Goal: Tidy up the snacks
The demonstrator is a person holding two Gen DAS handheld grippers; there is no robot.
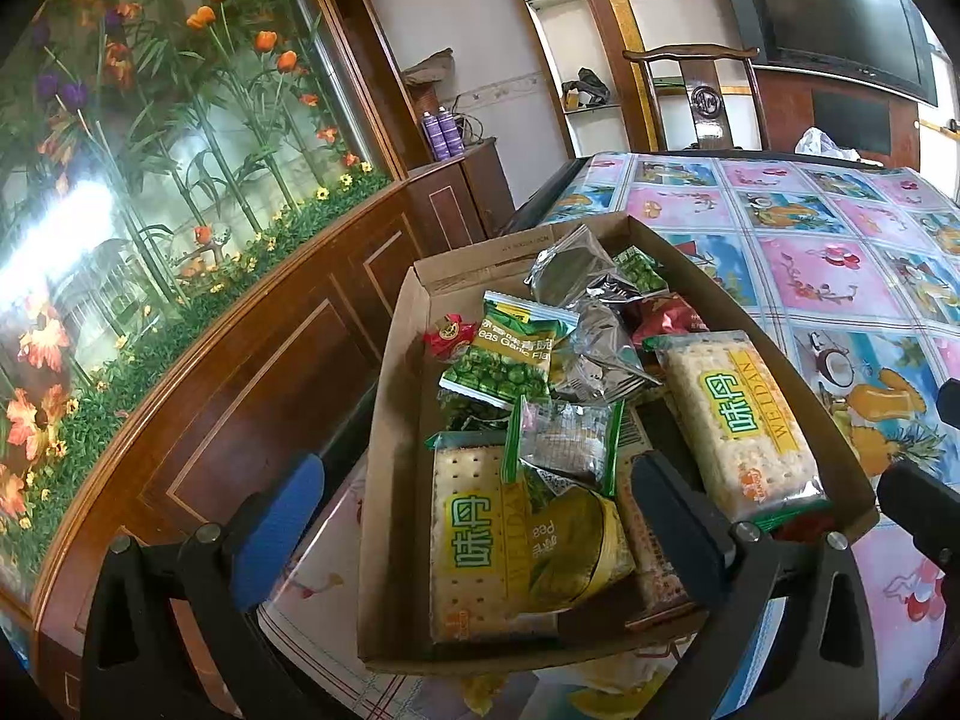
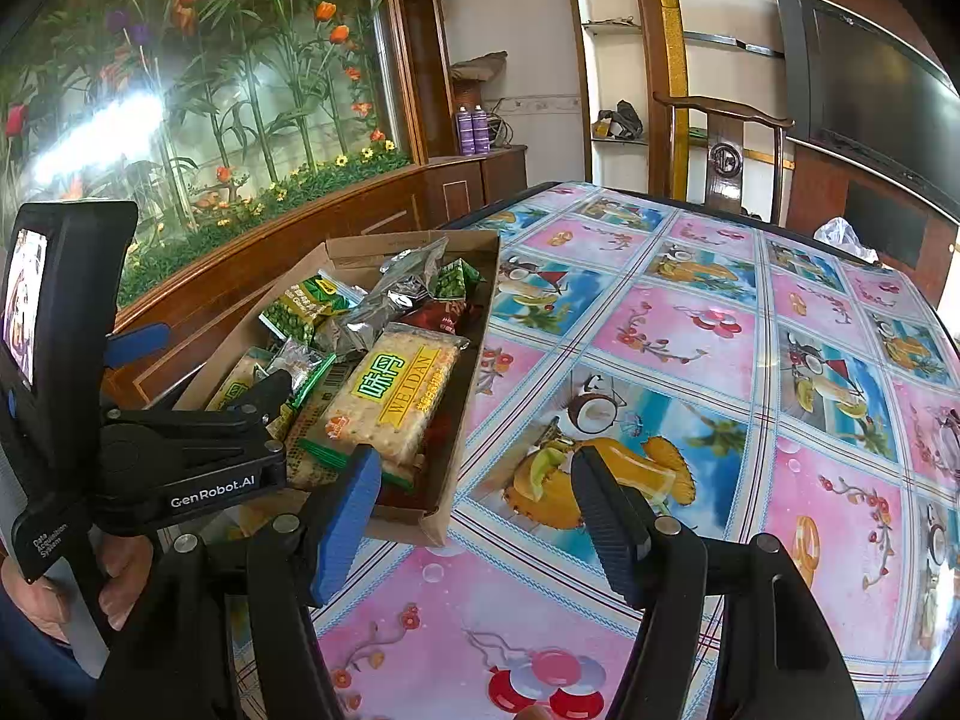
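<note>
A shallow cardboard box (image 1: 396,372) sits at the table's left edge, filled with snack packs: two Weidan cracker packs (image 1: 744,420) (image 1: 474,546), green pea bags (image 1: 510,354), silver foil bags (image 1: 594,342) and a small red pack (image 1: 444,336). My left gripper (image 1: 480,516) is open and empty, hovering over the box's near end. My right gripper (image 2: 474,516) is open and empty over the table by the box's near right corner (image 2: 438,528). The box (image 2: 480,324), a cracker pack (image 2: 396,396) and the left gripper (image 2: 198,450) show in the right wrist view.
The table wears a glossy tablecloth (image 2: 690,324) with fruit and flower squares. A wooden chair (image 2: 726,150) stands at the far side, a white plastic bag (image 2: 840,234) at the far right edge. A wooden cabinet with a flower panel (image 1: 180,180) runs along the left.
</note>
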